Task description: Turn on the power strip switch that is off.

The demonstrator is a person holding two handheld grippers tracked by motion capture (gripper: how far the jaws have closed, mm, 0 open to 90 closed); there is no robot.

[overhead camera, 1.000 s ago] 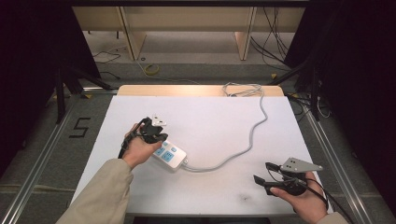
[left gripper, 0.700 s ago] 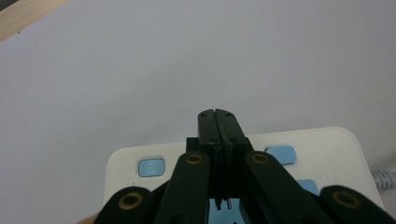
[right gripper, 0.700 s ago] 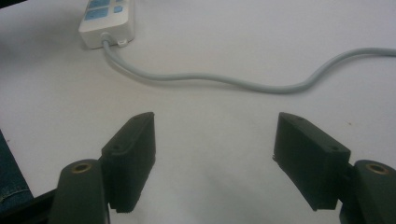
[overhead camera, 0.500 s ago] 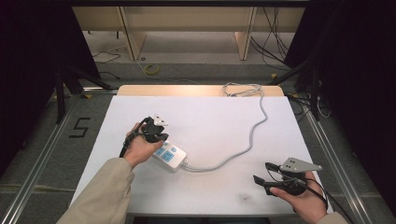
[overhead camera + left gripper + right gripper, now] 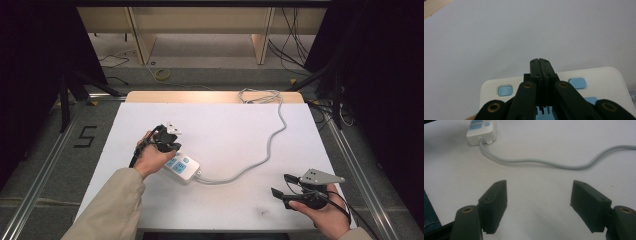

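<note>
Nothing has shifted since the earlier frames: the left gripper (image 5: 167,137) stays over the power strip (image 5: 182,168), jaws together, pressing toward its blue buttons (image 5: 577,83). Off at four o'clock on the counter (image 5: 225,125), the right gripper (image 5: 286,187) waits, jaws apart and empty, so the press likely isn't finished.

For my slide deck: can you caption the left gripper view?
Left gripper, jaws shut with nothing between them, poised over a white power strip with blue buttons on the white table.
</note>
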